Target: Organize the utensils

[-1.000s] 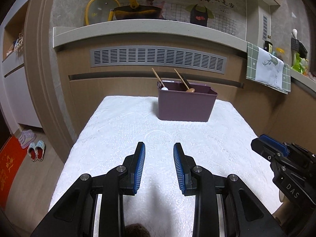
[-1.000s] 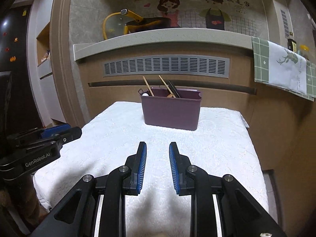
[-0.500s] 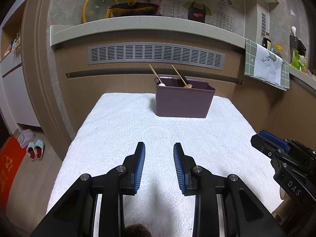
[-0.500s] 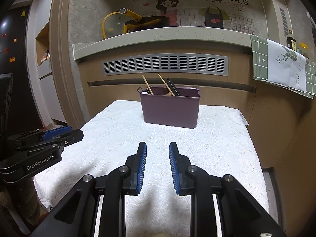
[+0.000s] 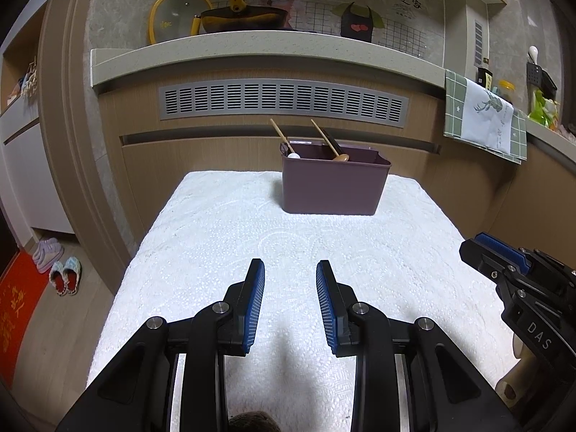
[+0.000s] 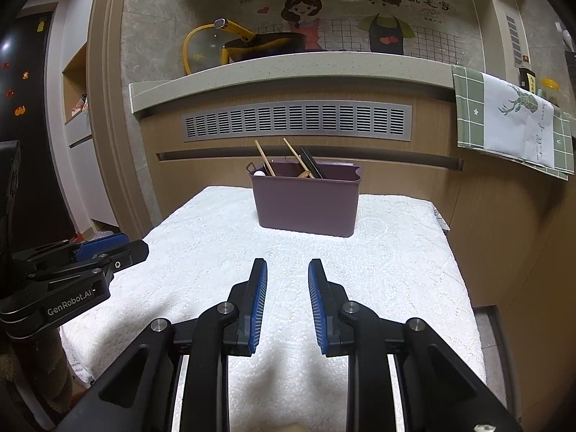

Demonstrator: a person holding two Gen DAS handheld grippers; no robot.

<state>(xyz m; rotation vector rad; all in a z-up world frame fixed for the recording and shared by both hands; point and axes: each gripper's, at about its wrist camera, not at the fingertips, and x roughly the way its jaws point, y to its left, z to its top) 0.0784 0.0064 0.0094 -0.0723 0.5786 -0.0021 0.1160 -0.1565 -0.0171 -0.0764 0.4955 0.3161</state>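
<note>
Utensils (image 5: 325,144) upright in purple bin (image 5: 333,187), likely sorted; left gripper (image 5: 290,270) and right gripper (image 6: 287,268) spread, empty, above cloth (image 5: 252,223).

This is a home kitchen. A stone counter (image 5: 266,45) runs along a tiled wall with cartoon cook stickers (image 6: 387,23); a yellow-handled pan (image 5: 241,21) and a glass lid (image 5: 172,14) sit on it. A green tea towel (image 6: 511,118) hangs over the edge, bottles (image 5: 507,88) stand at the right, and slippers (image 5: 64,275) lie on the floor by a red mat (image 5: 16,309).
</note>
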